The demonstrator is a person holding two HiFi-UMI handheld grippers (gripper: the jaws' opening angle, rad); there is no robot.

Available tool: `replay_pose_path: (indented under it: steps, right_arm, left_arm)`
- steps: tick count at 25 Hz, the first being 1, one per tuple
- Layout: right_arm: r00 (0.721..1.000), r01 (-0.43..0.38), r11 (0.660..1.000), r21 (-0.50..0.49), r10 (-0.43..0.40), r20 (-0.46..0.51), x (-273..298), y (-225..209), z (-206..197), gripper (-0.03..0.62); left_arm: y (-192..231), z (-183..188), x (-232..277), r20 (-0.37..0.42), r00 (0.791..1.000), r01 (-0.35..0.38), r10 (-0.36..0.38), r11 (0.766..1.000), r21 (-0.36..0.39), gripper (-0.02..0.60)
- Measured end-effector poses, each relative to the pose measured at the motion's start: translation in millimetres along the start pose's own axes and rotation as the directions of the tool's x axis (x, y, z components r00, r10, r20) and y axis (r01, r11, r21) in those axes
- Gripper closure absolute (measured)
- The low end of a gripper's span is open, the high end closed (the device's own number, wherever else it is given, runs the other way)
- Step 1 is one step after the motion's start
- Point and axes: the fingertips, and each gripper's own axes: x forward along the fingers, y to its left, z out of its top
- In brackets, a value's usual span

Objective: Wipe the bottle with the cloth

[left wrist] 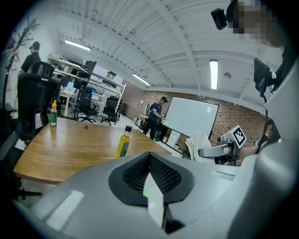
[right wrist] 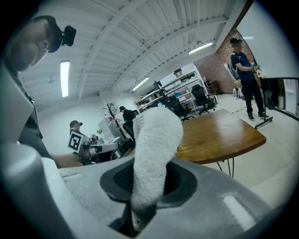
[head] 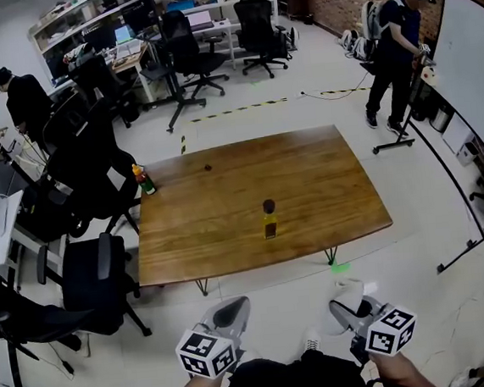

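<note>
Office floor runs under the person, who stands short of a wooden surface (head: 309,182) with chairs (head: 92,271) to its left and a whiteboard (head: 471,56) at far right. The left tongs (head: 232,307) are shut together with nothing between them. The right tongs (right wrist: 149,184) are clamped on a white cloth (right wrist: 154,140), which stands up out of the jaws as a thick, rounded roll. Both tools hang over the floor, apart from the surface's near edge. The bottle (head: 269,220), yellow with a dark cap, stands upright on the surface close to that near edge, about midway along it and ahead of the gap between the two tools. A second bottle (head: 144,181) with an orange cap stands at the far left corner and is probably not the target. The step in hand looks like the approach. To do it well, the left tongs should open before reaching the bottle and take it low on the body, since it is tall, narrow and likely to tip. The cloth should then meet the side with light pressure, stroking along its height.
</note>
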Motion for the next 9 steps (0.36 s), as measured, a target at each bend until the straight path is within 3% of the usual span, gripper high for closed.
replay_pose_path:
  steps: [9]
  right_arm:
    - [1.000,-0.016,1.000,-0.007,0.015,-0.020,0.8,3.2,-3.0,0.523]
  left_arm:
    - [3.0,1.1,-6.2,0.008,1.000,-0.008,0.008,1.000,-0.004,0.565]
